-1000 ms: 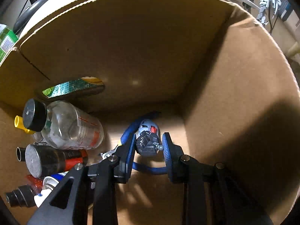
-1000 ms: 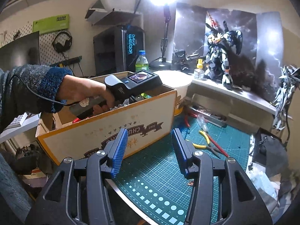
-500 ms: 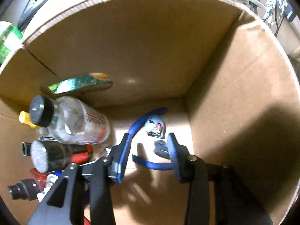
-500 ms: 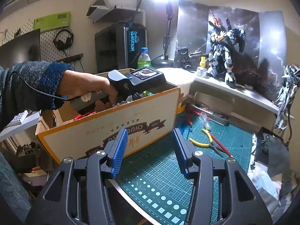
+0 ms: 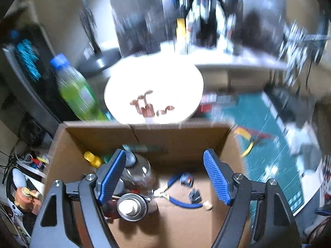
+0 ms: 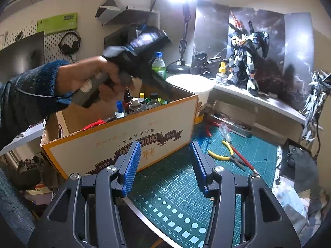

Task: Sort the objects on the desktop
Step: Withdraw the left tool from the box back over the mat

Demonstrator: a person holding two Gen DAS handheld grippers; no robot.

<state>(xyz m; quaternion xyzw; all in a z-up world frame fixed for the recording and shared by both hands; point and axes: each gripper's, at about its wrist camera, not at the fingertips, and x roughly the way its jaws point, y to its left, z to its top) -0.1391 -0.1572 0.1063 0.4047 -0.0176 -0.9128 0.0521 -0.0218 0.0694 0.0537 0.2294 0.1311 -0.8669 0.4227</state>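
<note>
Left gripper (image 5: 164, 177) wide, empty, above box (image 5: 144, 136), lower frame. Right gripper (image 6: 164, 165) wide, empty. Pliers (image 6: 229, 155) on mat, right of centre. Your risk: hasty swing clips box rim.

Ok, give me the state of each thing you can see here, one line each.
left gripper: open, empty, above the box.
right gripper: open, empty, over the cutting mat.
cardboard box: open-topped, holding bottles.
blue-handled cutters: lying on the box floor.
yellow-handled pliers: lying on the mat.
</note>
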